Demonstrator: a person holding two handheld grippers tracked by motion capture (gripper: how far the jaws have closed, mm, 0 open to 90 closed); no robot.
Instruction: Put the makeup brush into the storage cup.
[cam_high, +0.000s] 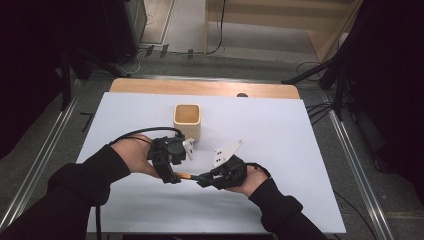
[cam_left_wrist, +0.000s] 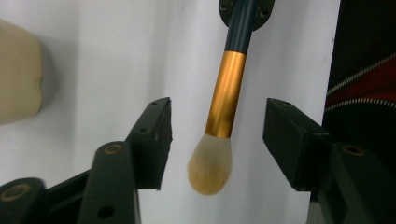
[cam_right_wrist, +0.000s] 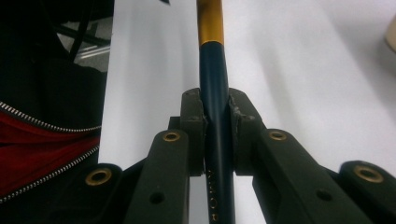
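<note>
**Now: brush passing from left jaws to right**

Right gripper (cam_right_wrist: 217, 135) is clamping the dark handle of the makeup brush (cam_left_wrist: 225, 93), whose long axis is running straight between the two hands. Left gripper (cam_left_wrist: 217, 140) is standing with its jaws spread, bristles hanging between its pads untouched. Probably the beige cup (cam_high: 187, 121), beyond both grippers, is waiting for it.

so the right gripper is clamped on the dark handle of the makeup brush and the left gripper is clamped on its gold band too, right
Not quite. The right gripper is clamped on the dark handle of the makeup brush, but the left gripper is not clamped on the gold band. In the left gripper view its fingers stand open on either side of the brush, clear of it.
</note>
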